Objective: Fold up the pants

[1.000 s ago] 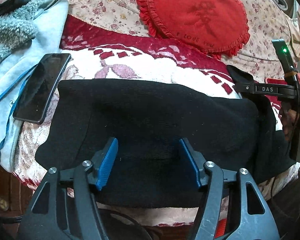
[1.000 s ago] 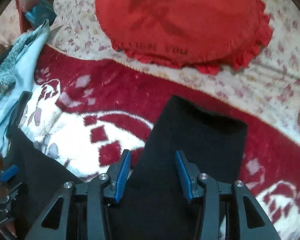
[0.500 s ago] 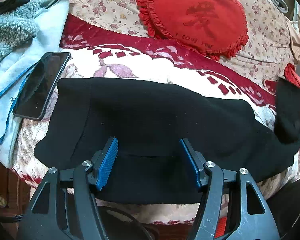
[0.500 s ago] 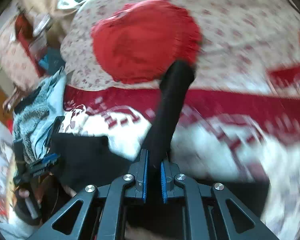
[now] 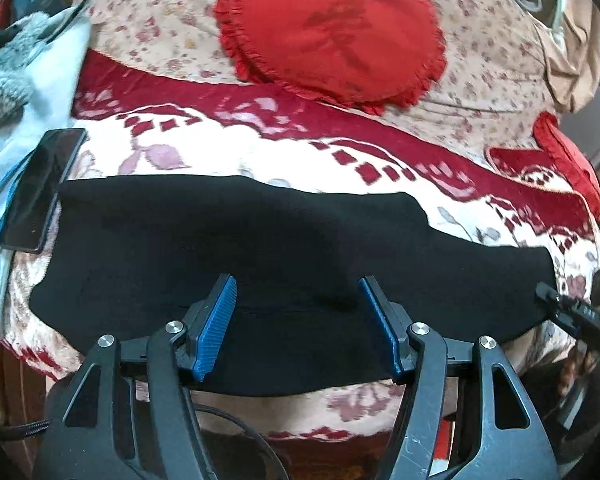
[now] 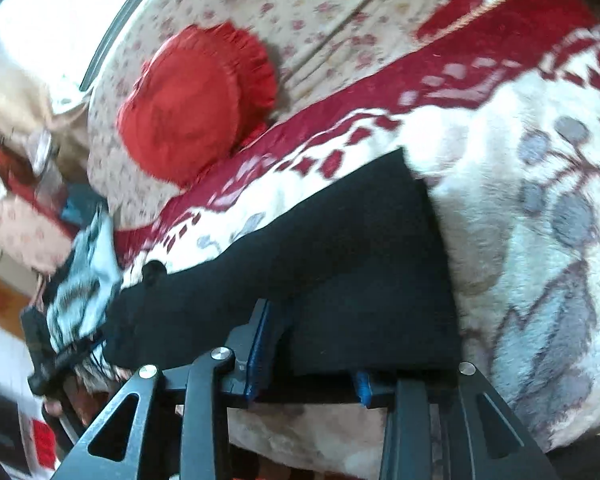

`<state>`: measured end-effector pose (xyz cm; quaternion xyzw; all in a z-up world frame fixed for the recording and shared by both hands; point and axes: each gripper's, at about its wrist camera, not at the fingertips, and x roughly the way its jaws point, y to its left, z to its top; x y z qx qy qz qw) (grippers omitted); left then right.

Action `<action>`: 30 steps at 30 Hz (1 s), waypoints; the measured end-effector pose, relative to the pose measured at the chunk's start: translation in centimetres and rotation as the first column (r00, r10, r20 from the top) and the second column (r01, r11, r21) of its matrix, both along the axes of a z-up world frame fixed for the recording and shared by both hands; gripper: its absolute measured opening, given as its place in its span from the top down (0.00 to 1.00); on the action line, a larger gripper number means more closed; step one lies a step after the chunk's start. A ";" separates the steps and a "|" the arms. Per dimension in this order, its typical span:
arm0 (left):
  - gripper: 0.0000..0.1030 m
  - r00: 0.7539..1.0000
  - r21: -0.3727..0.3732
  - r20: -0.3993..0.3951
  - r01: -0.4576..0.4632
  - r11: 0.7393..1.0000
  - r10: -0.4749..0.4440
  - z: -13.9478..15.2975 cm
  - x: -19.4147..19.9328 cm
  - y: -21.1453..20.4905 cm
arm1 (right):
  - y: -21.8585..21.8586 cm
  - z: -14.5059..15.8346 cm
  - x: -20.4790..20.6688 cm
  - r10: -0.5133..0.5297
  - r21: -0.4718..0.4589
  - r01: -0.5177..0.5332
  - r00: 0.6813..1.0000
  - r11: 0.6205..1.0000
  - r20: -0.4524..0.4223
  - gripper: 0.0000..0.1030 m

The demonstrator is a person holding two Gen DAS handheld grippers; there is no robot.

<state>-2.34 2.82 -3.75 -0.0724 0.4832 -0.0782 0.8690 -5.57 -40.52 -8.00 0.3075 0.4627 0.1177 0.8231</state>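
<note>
Black pants lie flat across the red and white blanket, folded lengthwise, with the leg stretched out to the right. My left gripper is open and hovers over the near edge of the pants, holding nothing. My right gripper is open at the leg end of the pants; the cloth lies between and over its blue fingers. The right gripper also shows at the right edge of the left wrist view.
A dark phone lies at the left end of the pants. A light blue and grey fleece garment lies beyond it. A red heart cushion sits on the floral sheet at the back. The bed's near edge runs just below the pants.
My right gripper was shut on the lifted leg end half a second ago. It has carried the leg out to the right, laid it flat and opened. The left gripper stays open.
</note>
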 end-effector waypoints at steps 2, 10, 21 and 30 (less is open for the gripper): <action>0.40 1.000 -0.001 -0.017 0.011 1.000 -0.011 -0.3 0.2 -0.7 | -0.4 -0.3 0.3 -0.003 0.016 0.003 1.000 1.000 -0.008 0.79; 0.39 0.999 0.018 -0.029 0.038 0.999 -0.037 -1.1 0.5 -2.6 | 0.0 2.4 -0.1 0.038 -0.376 -0.060 0.997 0.925 -0.066 0.88; 0.39 0.999 0.036 -0.040 0.003 0.999 -0.002 -1.7 0.3 -0.9 | -2.0 7.2 -1.1 -0.007 -0.379 0.040 0.996 0.925 0.088 0.80; 0.40 0.998 0.062 -0.008 -0.069 0.996 0.069 -1.2 0.4 1.4 | 11.9 7.4 6.1 0.362 -0.224 -0.327 0.922 0.918 0.139 0.65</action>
